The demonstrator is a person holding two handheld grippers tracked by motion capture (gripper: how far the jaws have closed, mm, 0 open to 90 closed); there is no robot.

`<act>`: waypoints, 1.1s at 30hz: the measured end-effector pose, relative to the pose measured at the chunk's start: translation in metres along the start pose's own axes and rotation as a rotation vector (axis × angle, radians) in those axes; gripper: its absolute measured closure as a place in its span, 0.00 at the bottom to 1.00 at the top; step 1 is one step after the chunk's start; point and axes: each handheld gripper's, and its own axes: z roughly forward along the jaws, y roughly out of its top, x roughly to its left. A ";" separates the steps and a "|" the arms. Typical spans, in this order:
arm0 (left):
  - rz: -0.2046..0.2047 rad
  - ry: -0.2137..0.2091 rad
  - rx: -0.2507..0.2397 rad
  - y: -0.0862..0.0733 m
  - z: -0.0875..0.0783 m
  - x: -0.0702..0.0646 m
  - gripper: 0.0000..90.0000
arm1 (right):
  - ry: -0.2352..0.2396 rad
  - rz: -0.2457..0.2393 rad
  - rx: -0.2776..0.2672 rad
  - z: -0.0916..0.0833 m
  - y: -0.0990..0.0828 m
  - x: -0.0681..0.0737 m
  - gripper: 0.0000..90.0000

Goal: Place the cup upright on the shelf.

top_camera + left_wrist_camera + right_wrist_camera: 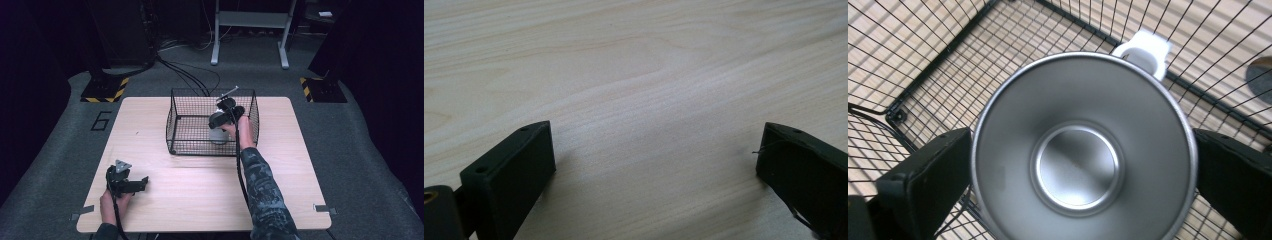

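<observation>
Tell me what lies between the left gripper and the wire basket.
Only bare table between left gripper and wire basket, per the high view.

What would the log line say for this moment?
right gripper: shut on metal cup, inside wire basket | left gripper: open, fingers over bare table
</observation>
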 end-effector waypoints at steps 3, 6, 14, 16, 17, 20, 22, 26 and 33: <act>0.000 0.000 0.000 0.000 0.000 0.000 0.02 | -0.002 0.000 -0.027 -0.010 -0.001 0.002 0.00; 0.000 0.000 0.000 0.000 0.000 0.000 0.03 | -0.003 -0.019 -0.056 -0.024 -0.002 0.005 0.00; 0.000 -0.002 0.000 0.000 0.000 0.000 0.03 | 0.015 -0.069 -0.134 -0.064 -0.010 0.018 0.00; 0.000 -0.002 0.000 0.000 0.000 0.000 0.02 | 0.012 -0.094 -0.146 -0.074 -0.015 0.022 0.00; 0.001 -0.001 0.000 0.000 0.000 0.000 0.03 | 0.015 -0.095 -0.155 -0.079 -0.018 0.025 0.00; 0.000 -0.001 0.000 0.000 0.000 0.000 0.03 | 0.015 -0.122 -0.177 -0.093 -0.027 0.030 0.00; 0.000 0.000 0.000 0.000 0.000 0.000 0.02 | 0.018 -0.136 -0.187 -0.102 -0.035 0.034 0.00; 0.000 0.000 0.000 0.000 0.000 0.000 0.03 | 0.007 -0.162 -0.213 -0.115 -0.054 0.039 0.00; 0.000 0.000 0.000 0.000 0.000 0.000 0.03 | -0.007 -0.159 -0.236 -0.130 -0.092 0.040 0.00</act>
